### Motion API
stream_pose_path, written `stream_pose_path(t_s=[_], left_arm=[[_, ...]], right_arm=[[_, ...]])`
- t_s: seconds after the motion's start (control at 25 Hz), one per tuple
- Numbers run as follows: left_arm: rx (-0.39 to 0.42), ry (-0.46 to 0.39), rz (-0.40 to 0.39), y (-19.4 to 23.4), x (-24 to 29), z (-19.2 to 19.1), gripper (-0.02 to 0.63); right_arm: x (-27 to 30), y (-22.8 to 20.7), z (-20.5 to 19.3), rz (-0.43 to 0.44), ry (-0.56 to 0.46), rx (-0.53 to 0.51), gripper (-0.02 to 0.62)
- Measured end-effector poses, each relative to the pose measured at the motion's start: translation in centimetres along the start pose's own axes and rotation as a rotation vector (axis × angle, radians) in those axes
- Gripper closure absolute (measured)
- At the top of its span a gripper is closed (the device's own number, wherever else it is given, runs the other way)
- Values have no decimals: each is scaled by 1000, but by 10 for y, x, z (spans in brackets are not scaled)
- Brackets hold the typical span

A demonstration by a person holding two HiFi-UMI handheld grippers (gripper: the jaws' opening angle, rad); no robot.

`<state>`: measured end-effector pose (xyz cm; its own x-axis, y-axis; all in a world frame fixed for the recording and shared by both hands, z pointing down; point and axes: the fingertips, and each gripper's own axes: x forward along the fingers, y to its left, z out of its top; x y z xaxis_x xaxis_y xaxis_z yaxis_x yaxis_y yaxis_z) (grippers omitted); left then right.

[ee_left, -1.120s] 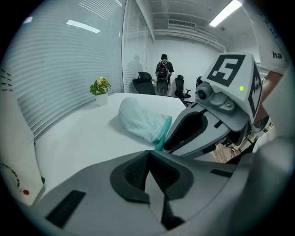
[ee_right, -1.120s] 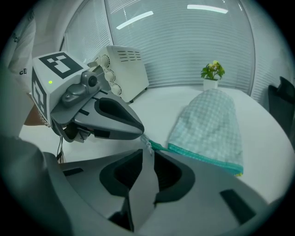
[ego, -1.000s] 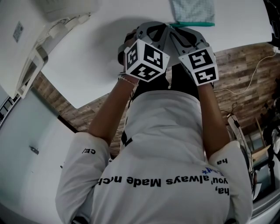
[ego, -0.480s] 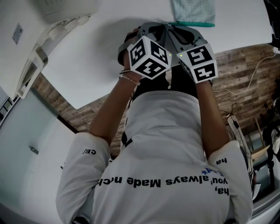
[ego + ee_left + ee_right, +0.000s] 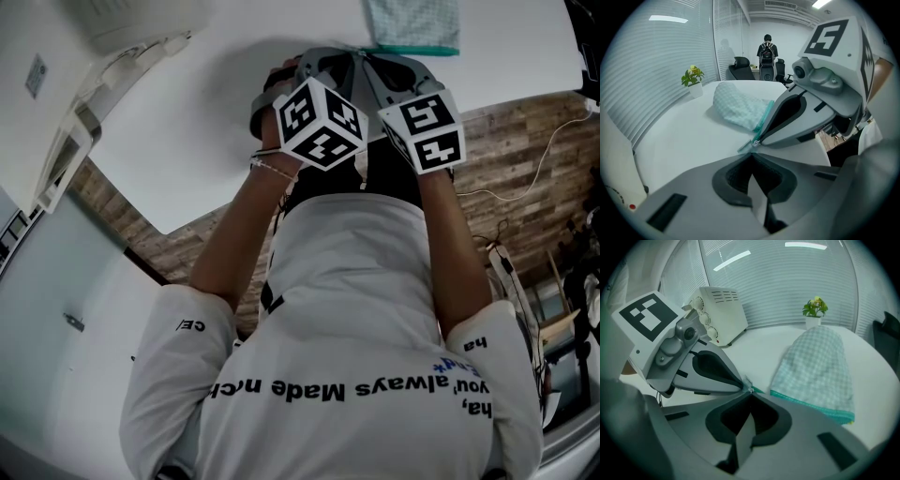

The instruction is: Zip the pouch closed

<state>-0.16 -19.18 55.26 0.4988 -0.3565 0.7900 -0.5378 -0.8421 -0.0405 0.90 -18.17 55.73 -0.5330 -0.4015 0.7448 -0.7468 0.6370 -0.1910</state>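
Pouch (image 5: 815,366) lying on table (image 5: 754,345): soft, light, floppy cloth. Left gripper (image 5: 751,151) and right gripper (image 5: 750,391) both pinching closed on its teal zip corner, tips touching. Likely needing cloth kept taut, small pull gripped firmly.

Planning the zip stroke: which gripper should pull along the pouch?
Right, likely: the right gripper is shut on the pouch at its zipper end; the left gripper pinches the tab, anchoring.
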Motion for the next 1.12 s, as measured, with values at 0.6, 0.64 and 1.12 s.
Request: stream_pose_path(t_s=[0.6,0.64,1.12], left_arm=[[14,42,-11,-1,1,0,588],[13,44,-11,-1,2,0,588],[13,47,-1,0,2,0,588]], right_arm=[[-6,-3,-4,-27,-3,6,588],[-6,-4,-4,-30,-5,8,587],[-15,-17,-13,-77,-13,46,588]])
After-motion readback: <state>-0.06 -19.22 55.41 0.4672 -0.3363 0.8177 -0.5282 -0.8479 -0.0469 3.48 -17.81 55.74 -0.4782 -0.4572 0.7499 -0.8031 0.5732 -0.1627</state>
